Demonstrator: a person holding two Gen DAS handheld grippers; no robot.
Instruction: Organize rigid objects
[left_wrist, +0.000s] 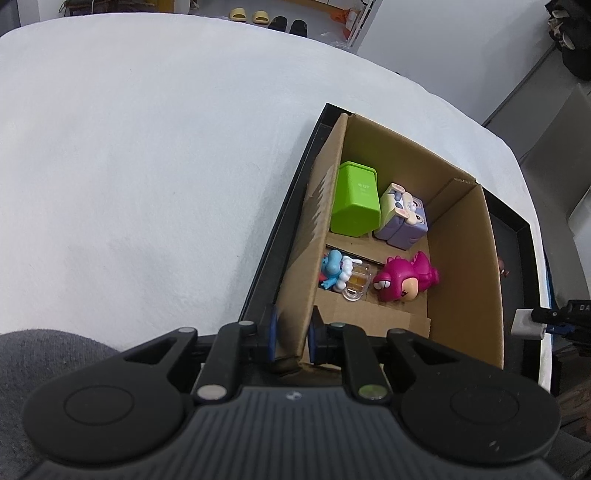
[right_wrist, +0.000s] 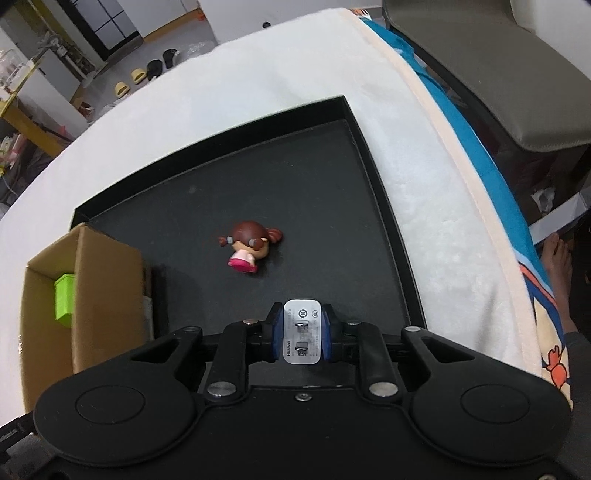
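Observation:
My left gripper (left_wrist: 291, 338) is shut on the near wall of a cardboard box (left_wrist: 314, 221) that stands in a black tray (left_wrist: 280, 225). Inside the box lie a green container (left_wrist: 356, 201), a purple cube toy (left_wrist: 402, 216), a pink dinosaur (left_wrist: 404, 278), a blue figure (left_wrist: 332, 267) and a clear piece (left_wrist: 356, 282). My right gripper (right_wrist: 301, 332) is shut on a white charger (right_wrist: 302, 330) above the tray (right_wrist: 332, 206). A girl figurine (right_wrist: 249, 243) lies on its side on the tray floor ahead of it. The box (right_wrist: 99, 266) stands to its left.
The tray rests on a white cloth-covered table (left_wrist: 147, 166). The right gripper with the charger (left_wrist: 526, 323) shows at the right edge of the left wrist view. A blue blanket (right_wrist: 480, 147) and a chair (right_wrist: 498, 66) lie beyond the table's right side.

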